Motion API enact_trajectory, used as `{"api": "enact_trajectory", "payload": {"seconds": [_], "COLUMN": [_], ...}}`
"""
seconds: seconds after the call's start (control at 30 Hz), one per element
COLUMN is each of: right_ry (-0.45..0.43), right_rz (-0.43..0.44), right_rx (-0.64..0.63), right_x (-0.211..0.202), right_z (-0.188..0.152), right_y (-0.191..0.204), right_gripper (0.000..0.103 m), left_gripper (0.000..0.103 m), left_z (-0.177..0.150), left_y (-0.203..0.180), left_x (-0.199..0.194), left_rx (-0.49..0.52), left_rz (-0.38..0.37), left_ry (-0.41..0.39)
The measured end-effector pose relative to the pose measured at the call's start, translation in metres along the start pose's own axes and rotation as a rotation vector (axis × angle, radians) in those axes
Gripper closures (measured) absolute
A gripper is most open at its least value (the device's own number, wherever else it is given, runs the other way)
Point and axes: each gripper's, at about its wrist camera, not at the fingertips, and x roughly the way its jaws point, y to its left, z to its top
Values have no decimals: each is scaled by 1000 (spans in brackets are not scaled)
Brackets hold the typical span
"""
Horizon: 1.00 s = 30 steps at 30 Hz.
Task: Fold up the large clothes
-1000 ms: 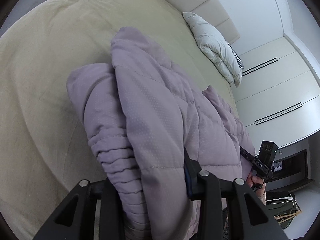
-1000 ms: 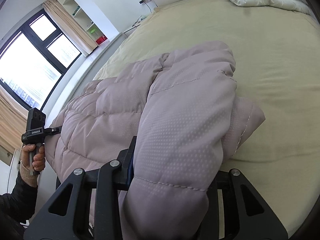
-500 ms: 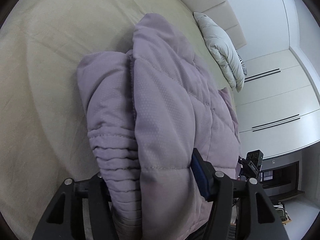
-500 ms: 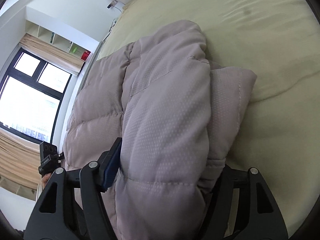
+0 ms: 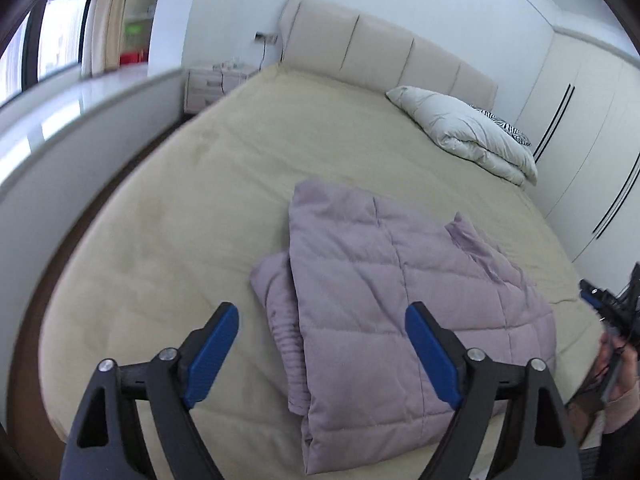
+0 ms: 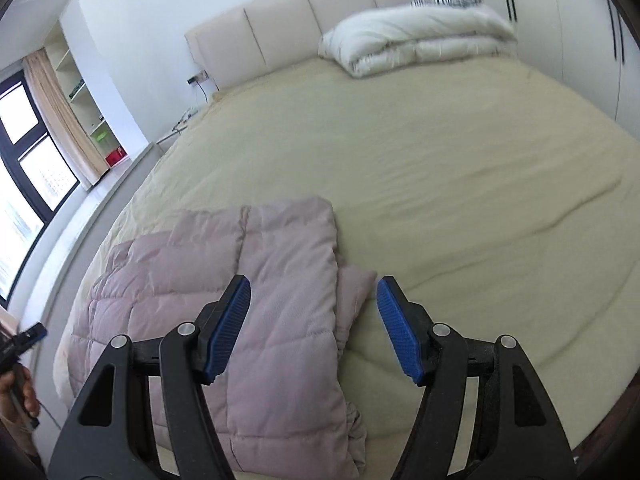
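Lilac quilted jacket lies released; left gripper jaws opening, right gripper jaws apart.

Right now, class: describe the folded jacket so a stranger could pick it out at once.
Start at the big bed with the pale yellow cover. The jacket lies on its near edge, far from the headboard. Unlike the white duvet bundled up by the headboard, it is lilac, quilted and folded flat.

Bed had a beige cover. Folded lilac quilted jacket lay near the foot edge; white folded duvet lay by the headboard, well apart.
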Motion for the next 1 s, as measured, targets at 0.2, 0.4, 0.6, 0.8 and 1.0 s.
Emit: {"api": "enact_trajectory", "payload": {"seconds": [0.2,0.4,0.6,0.8,1.0], "right_ry": [-294,-382,-248,-50,10], "right_rz": [-75,-43,23,-13,-104], "right_rx": [-114,-197,-187,-188,-199], "right_x": [-51,-87,-88,-43,-17], "right_z": [16,23,20,-8,-43], "right_y": [81,145,188,220,219], "right_gripper": [12,10,9,9,10], "left_gripper": [0,0,0,0,0], "left_z": [20,21,26,2,-17], "left_y": [-68,-129,-144,-143,-139], "left_x": [-58,-95,-77,-32,-17], "left_rx": [145,259,187,121,95], "left_rz": [181,258,232,231,251], "left_ry": [-282,-440,-339,-91,-4]}}
